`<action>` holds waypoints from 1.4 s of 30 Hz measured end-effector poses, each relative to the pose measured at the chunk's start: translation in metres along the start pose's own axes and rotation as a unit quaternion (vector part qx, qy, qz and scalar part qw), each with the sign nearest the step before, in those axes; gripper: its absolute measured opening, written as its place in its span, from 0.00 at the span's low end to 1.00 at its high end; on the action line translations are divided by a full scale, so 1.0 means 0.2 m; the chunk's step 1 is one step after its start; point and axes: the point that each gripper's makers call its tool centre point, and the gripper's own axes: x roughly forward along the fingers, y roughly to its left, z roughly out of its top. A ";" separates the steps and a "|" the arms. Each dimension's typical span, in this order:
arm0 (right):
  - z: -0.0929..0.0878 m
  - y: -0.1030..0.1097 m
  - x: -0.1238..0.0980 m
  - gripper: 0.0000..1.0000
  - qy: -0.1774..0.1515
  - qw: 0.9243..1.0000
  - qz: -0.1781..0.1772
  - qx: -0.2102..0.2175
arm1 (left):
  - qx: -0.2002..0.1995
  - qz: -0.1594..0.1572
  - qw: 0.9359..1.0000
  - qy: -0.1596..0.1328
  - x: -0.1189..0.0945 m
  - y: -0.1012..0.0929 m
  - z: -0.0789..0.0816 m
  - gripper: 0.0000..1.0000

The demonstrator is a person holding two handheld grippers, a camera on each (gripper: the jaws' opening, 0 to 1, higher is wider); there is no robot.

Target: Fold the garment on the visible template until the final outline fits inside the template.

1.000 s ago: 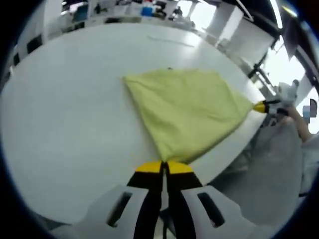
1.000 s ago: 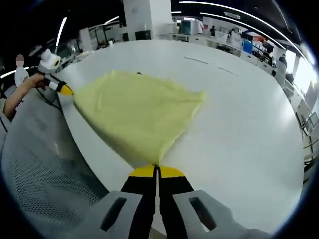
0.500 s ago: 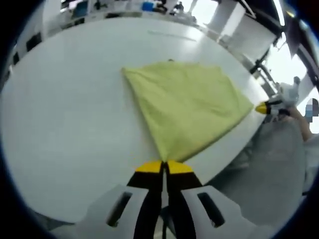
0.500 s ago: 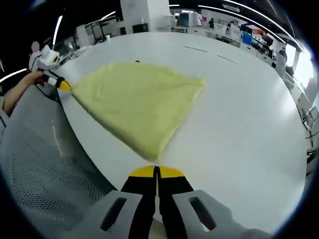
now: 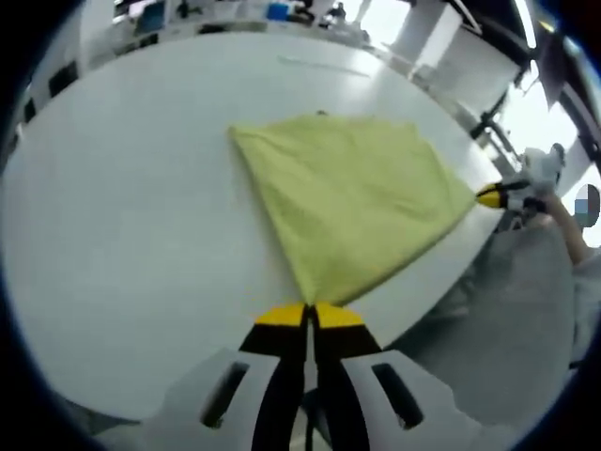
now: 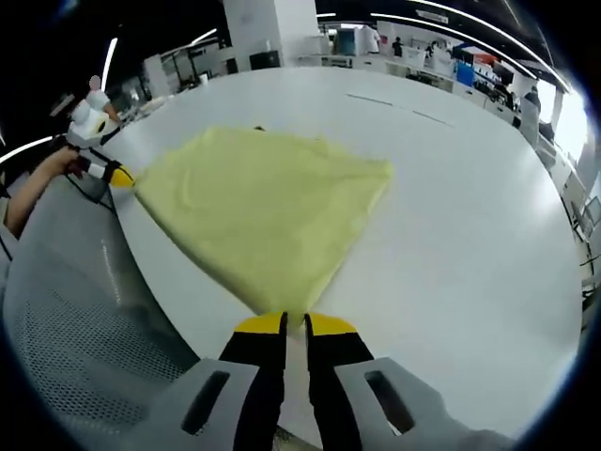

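Left tool (image 5: 310, 315) clamped on garment (image 5: 352, 202) corner; right tool (image 6: 293, 324) slightly parted, grip unclear. Risked slipping corner, skewing fold.

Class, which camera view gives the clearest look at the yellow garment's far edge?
The left gripper view: the garment lies whole and flat on the white table, its far edge fully outlined. The right gripper view shows the same garment, with the far edge more foreshortened.
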 end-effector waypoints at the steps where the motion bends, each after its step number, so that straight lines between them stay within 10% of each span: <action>1: 0.00 0.00 0.00 0.08 -0.001 1.000 -0.003 0.004 | 0.000 0.000 1.000 0.000 0.00 0.00 0.00 0.00; 42: -0.07 0.00 0.01 0.01 0.016 1.000 -0.015 0.013 | -0.001 0.016 1.000 0.025 0.04 0.02 -0.04 0.00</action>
